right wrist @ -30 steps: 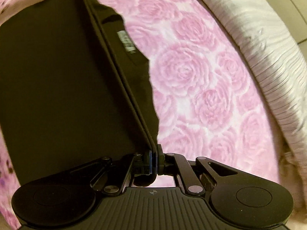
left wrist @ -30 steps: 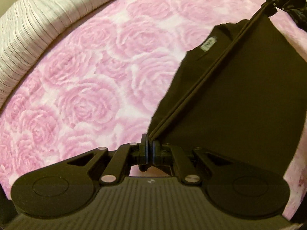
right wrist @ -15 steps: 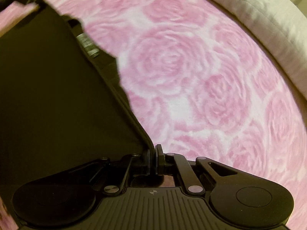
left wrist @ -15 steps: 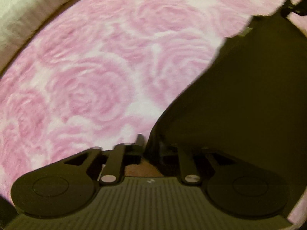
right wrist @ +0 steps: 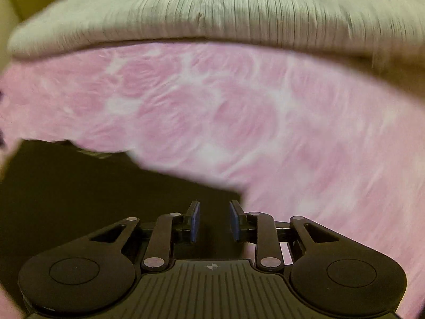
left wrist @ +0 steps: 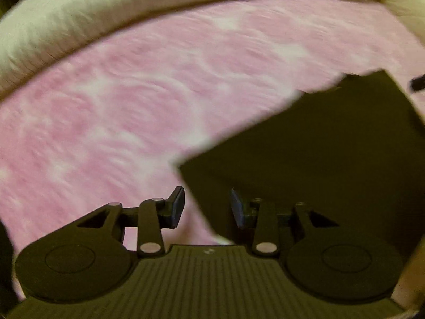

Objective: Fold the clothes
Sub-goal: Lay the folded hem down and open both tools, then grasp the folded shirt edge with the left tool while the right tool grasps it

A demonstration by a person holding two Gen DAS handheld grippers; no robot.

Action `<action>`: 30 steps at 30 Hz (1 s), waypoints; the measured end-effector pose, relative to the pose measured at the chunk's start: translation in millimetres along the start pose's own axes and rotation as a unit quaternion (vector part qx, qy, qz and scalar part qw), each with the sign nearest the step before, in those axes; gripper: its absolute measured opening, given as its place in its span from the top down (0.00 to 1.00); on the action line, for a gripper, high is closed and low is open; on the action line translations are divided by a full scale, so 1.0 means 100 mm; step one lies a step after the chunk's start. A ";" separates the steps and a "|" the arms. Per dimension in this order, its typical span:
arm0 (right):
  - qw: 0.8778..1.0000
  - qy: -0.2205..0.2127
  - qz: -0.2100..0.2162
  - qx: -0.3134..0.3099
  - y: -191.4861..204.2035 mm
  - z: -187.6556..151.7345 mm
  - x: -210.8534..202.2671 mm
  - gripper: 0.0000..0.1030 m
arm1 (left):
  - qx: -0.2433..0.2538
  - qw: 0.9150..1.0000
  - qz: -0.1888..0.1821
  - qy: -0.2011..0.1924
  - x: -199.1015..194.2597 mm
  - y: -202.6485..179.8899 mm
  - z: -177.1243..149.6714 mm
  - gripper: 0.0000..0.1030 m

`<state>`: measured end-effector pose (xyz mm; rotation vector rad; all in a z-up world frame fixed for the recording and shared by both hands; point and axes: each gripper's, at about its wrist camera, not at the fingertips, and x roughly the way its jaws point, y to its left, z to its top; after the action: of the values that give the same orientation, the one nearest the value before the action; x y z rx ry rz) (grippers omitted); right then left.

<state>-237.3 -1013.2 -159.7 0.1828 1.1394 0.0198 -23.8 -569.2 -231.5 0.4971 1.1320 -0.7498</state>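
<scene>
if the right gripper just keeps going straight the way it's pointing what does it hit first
Probably the dark garment, whose edge lies just ahead of the right gripper and its open fingers, with the pink rose bedspread beneath. Depth is unclear.

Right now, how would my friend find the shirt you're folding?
Look for the big pink rose blanket with the ribbed white pillow along its far edge. On the pink, nearest the claws, lies the shirt, flat with straight folded edges. It is the only dark, plain thing there; everything around it is pale or flowery.
</scene>
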 end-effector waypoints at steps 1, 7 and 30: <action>1.000 0.009 0.011 0.004 0.08 -0.11 0.02 0.72 | -0.006 1.000 -0.009 0.008 0.02 -0.09 -0.07 0.68; 0.997 0.070 0.021 0.010 0.35 -0.69 0.25 0.65 | 0.038 0.998 -0.006 0.041 0.25 -0.44 -0.48 0.67; 0.991 0.074 -0.057 0.091 1.17 -1.86 -0.45 0.57 | 0.063 0.997 -0.007 0.051 -0.53 -0.69 -1.68 0.63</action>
<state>-415.3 -877.7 -176.3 0.2822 1.2979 -0.1760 -191.5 -482.9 -241.6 0.6418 1.1889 -0.8186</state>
